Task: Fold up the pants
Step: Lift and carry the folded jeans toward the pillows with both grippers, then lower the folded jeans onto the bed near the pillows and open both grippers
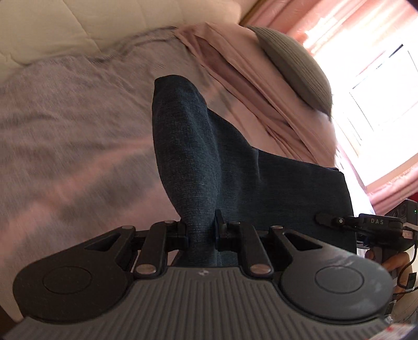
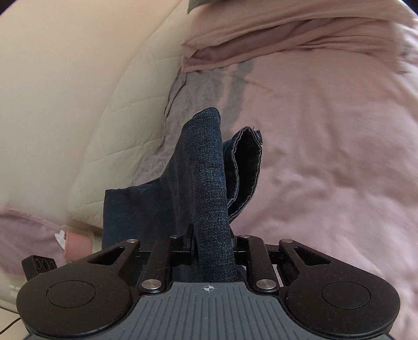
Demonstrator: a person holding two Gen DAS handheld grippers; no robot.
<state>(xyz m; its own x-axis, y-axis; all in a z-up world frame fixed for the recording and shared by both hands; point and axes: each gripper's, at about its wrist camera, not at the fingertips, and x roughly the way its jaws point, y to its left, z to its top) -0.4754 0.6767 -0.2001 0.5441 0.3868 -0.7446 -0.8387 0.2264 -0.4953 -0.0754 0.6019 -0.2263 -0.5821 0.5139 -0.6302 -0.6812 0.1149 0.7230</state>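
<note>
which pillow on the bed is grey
The round ribbed pillow by the window, lying on the pink sheet; the quilted pillow beside it is cream.

Dark blue denim pants [image 1: 209, 157], bunched & lifted off bed, hem opening visible in right view.

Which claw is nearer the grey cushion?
Left. The left claw, gripping the jeans, has the grey cushion ahead; from the right claw only its corner shows.
</note>
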